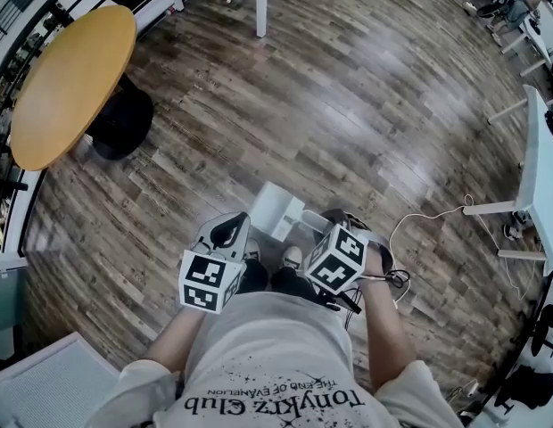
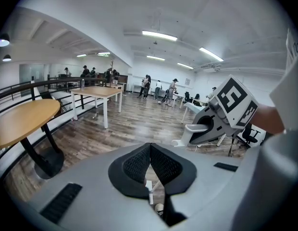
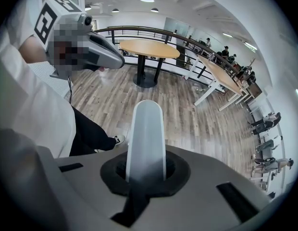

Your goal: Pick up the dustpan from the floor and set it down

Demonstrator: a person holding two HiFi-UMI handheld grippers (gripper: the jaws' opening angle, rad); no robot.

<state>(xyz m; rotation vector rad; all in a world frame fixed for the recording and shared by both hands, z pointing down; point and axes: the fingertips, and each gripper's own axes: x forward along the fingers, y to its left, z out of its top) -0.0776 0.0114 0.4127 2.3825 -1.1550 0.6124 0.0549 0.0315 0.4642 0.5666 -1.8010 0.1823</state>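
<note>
The white dustpan (image 1: 276, 209) hangs just ahead of the person's shoes, off the wood floor. My right gripper (image 1: 328, 223) is shut on its handle. In the right gripper view the white handle (image 3: 145, 138) stands straight up out of the closed jaws of my right gripper (image 3: 145, 170), pointing steeply down at the floor. My left gripper (image 1: 227, 232) is to the left of the dustpan and apart from it. In the left gripper view my left gripper (image 2: 150, 163) is shut, pads touching, with nothing between them. From there the dustpan (image 2: 197, 129) shows under the right gripper's marker cube (image 2: 234, 100).
A round wooden table (image 1: 67, 83) on a black foot stands at the far left beside a railing. White table legs (image 1: 261, 3) are at the top, a white desk (image 1: 540, 176) at the right. A white cable (image 1: 428, 217) lies on the floor to the right.
</note>
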